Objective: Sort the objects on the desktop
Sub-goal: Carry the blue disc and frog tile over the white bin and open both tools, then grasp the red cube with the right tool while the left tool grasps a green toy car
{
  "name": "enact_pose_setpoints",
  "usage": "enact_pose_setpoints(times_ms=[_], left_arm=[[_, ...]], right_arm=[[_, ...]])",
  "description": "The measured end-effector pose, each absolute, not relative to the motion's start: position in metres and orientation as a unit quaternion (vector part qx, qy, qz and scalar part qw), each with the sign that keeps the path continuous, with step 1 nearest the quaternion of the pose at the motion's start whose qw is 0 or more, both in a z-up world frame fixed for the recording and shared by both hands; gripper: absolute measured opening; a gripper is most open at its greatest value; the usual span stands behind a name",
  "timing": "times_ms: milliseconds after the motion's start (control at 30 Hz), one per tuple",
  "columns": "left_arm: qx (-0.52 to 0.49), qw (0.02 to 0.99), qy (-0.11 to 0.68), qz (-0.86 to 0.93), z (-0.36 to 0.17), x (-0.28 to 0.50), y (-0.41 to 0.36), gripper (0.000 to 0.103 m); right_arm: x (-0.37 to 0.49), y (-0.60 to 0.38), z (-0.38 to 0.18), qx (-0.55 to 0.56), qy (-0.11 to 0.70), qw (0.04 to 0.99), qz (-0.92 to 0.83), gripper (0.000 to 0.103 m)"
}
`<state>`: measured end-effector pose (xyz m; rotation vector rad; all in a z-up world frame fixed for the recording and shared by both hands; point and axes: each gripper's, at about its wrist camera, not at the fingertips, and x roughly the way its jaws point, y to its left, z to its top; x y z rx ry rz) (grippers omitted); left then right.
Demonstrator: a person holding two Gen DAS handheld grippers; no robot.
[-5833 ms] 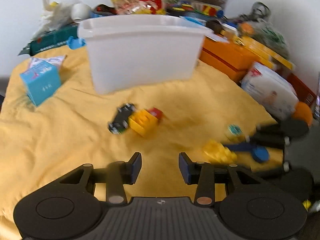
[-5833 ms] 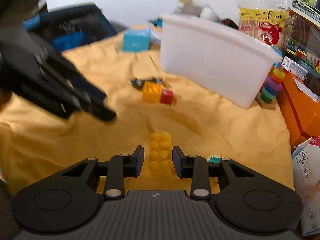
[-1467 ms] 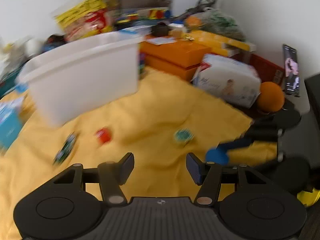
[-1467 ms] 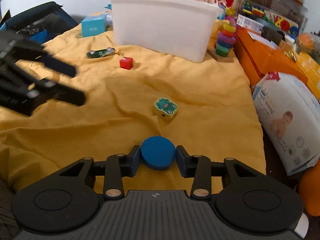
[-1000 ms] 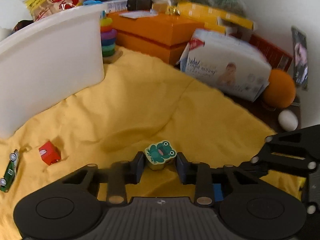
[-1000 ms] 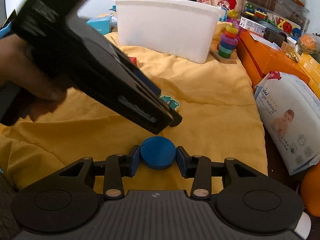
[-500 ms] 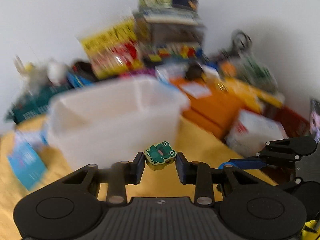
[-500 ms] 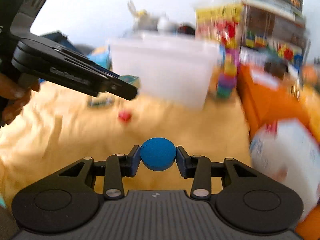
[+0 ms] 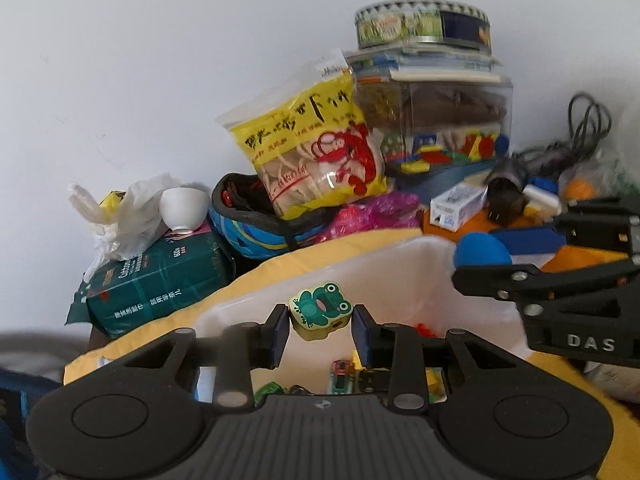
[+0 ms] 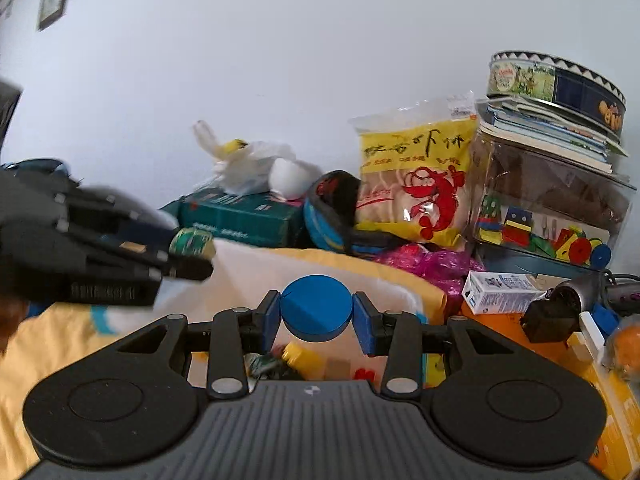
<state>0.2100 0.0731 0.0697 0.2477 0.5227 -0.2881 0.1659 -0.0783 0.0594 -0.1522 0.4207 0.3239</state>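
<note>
My left gripper is shut on a green frog block and holds it above the open white bin. My right gripper is shut on a blue disc, also above the white bin. The right gripper with the blue disc shows at the right of the left wrist view. The left gripper with the frog block shows at the left of the right wrist view. Several toys lie in the bin, among them a toy car and a yellow brick.
Behind the bin, against the wall, stand a green tissue box, a white cup, a yellow snack bag, a clear toy box with a tin on top, and orange boxes. A yellow cloth covers the table.
Both grippers have risen from the cloth and moved forward over the white bin, each still holding its toy. The bin's inside is now in view below the fingers.
</note>
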Motion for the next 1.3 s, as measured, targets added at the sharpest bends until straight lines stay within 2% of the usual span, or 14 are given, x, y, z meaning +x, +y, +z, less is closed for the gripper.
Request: enact_pose_setpoints(times_ms=[100, 133, 233, 333, 633, 700, 800, 833, 900, 1033, 1167, 1233, 1267, 1300], left_arm=[[0.155, 0.939, 0.274, -0.137, 0.052, 0.214, 0.067, 0.047], [0.158, 0.937, 0.277, -0.14, 0.047, 0.211, 0.067, 0.047], [0.158, 0.934, 0.285, -0.145, 0.04, 0.197, 0.071, 0.047], [0.146, 0.939, 0.279, -0.139, 0.041, 0.177, 0.077, 0.057], [0.103, 0.949, 0.277, -0.114, 0.043, 0.123, 0.093, 0.061], [0.102, 0.95, 0.268, -0.122, 0.035, 0.103, 0.099, 0.076], [0.115, 0.937, 0.287, -0.164, 0.009, 0.085, 0.106, 0.075], [0.123, 0.927, 0.306, -0.176, -0.002, 0.083, 0.105, 0.075], [0.147, 0.915, 0.327, -0.186, -0.019, 0.082, 0.101, 0.069], [0.203, 0.902, 0.329, -0.191, -0.045, 0.089, 0.09, 0.066], [0.239, 0.88, 0.368, -0.181, -0.071, 0.113, 0.088, 0.03], [0.222, 0.881, 0.378, -0.18, -0.075, 0.122, 0.098, 0.029], [0.19, 0.883, 0.39, -0.182, -0.073, 0.127, 0.107, 0.024], [0.157, 0.884, 0.401, -0.18, -0.069, 0.13, 0.115, 0.024]], right_arm=[[0.187, -0.071, 0.049, -0.083, 0.235, 0.957, 0.149, 0.045], [0.194, -0.068, 0.041, -0.091, 0.254, 0.952, 0.146, 0.049], [0.199, -0.065, 0.019, -0.107, 0.281, 0.943, 0.144, 0.048], [0.186, -0.072, 0.015, -0.093, 0.279, 0.944, 0.146, 0.049], [0.147, -0.078, 0.024, -0.087, 0.253, 0.946, 0.182, 0.054], [0.138, -0.081, 0.024, -0.086, 0.25, 0.944, 0.195, 0.057], [0.122, -0.082, 0.012, -0.09, 0.262, 0.936, 0.219, 0.054], [0.118, -0.081, 0.005, -0.097, 0.27, 0.93, 0.228, 0.051], [0.11, -0.075, -0.013, -0.117, 0.291, 0.917, 0.248, 0.039], [0.1, -0.065, -0.042, -0.125, 0.332, 0.895, 0.269, 0.036], [0.093, -0.053, -0.056, -0.134, 0.341, 0.889, 0.275, 0.036], [0.096, -0.045, -0.061, -0.135, 0.347, 0.885, 0.279, 0.037], [0.098, -0.04, -0.064, -0.137, 0.348, 0.884, 0.28, 0.037], [0.099, -0.036, -0.067, -0.138, 0.35, 0.883, 0.282, 0.037]])
